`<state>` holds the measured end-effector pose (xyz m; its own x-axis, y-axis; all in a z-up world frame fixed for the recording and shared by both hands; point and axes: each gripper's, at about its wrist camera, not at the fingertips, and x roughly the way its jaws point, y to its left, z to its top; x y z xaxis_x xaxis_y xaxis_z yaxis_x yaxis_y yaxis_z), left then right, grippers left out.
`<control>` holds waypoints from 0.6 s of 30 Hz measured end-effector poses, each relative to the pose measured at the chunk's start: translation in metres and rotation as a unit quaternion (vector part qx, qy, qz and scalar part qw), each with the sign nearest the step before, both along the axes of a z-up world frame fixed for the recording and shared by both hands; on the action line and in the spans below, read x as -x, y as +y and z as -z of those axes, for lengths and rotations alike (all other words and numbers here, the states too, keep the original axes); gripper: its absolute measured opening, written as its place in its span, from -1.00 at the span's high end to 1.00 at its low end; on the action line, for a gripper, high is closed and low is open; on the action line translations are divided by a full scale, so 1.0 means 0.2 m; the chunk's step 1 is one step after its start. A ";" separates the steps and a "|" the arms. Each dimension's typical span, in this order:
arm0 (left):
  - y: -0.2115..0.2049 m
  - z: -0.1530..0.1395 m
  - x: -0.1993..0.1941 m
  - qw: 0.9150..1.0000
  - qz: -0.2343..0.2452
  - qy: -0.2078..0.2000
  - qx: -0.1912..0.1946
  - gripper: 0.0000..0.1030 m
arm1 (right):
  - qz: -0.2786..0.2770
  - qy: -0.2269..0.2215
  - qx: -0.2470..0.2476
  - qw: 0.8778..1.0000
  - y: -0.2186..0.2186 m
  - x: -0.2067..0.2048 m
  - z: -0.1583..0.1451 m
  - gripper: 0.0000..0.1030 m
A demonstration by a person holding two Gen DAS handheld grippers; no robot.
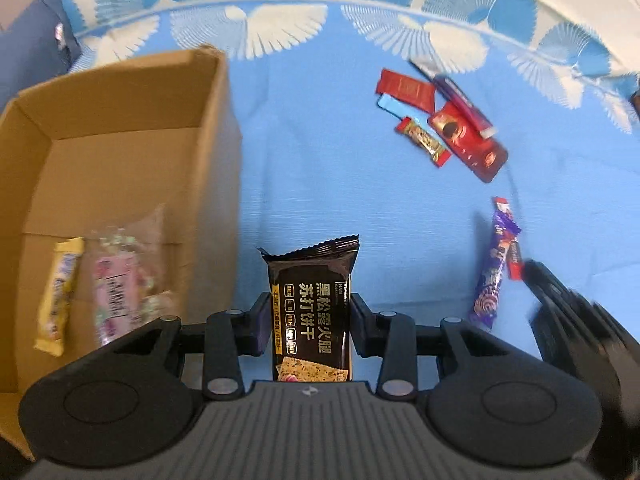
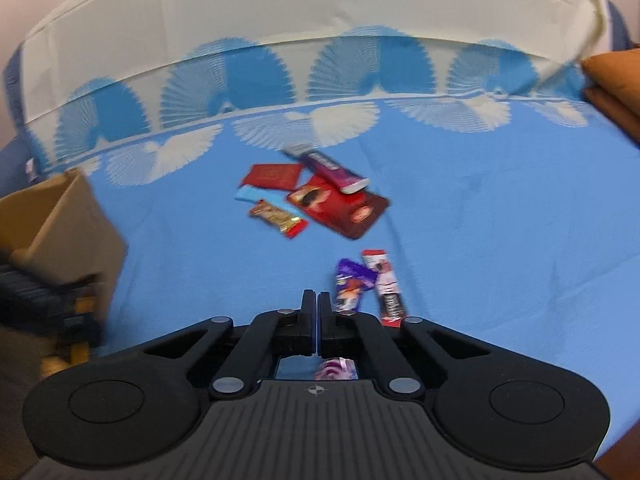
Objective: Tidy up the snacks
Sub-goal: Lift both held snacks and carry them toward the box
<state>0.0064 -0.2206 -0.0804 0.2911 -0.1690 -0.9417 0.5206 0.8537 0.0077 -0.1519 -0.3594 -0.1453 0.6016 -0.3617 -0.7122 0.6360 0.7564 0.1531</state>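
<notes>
Left view: left gripper [image 1: 310,312], jaws clamping an upright black cracker packet [image 1: 312,312] beside the cardboard box [image 1: 120,136], whose two packets inside appear only here. Right view: right gripper [image 2: 316,312], jaws clenched and empty, above blue cloth [image 2: 480,220]; purple bar [image 2: 350,286] just beside.

black cracker packet [image 1: 312,312]: upright beside cardboard box [image 1: 120,168] | red and purple snacks [image 1: 444,120]: scattered on cloth

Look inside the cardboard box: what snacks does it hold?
The cardboard box holds a yellow packet and a pink-labelled clear bag. The left gripper's body covers its near corner.
</notes>
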 end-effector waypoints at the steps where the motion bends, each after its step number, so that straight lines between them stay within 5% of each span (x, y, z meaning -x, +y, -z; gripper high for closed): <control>1: 0.02 -0.02 0.02 1.000 0.001 -0.002 0.000 0.15 | 0.011 0.008 -0.007 1.000 -0.02 -0.02 0.02 0.38; 3: 0.03 -0.03 0.03 1.000 0.003 -0.010 -0.003 0.15 | 0.029 0.036 -0.032 0.998 -0.08 -0.08 0.11 -0.25; 5: 0.04 -0.03 0.03 1.000 0.004 -0.013 -0.009 0.15 | 0.030 0.065 -0.046 0.996 -0.11 -0.14 0.23 -0.08; 6: 0.04 -0.02 0.02 1.000 0.005 -0.010 -0.010 0.15 | 0.025 0.083 -0.056 0.995 -0.12 -0.18 0.31 0.37; 7: 0.03 -0.02 0.01 1.000 0.007 -0.009 -0.011 0.15 | 0.027 0.092 -0.055 0.994 -0.13 -0.19 0.35 0.54; 11: 0.04 -0.09 0.01 1.000 0.018 -0.015 0.000 0.15 | 0.033 0.054 -0.062 0.996 -0.12 -0.14 0.26 0.56; 18: 0.23 -0.39 0.17 0.996 0.056 -0.051 0.047 0.15 | -0.028 -0.077 -0.017 0.996 0.21 0.23 -0.34 0.56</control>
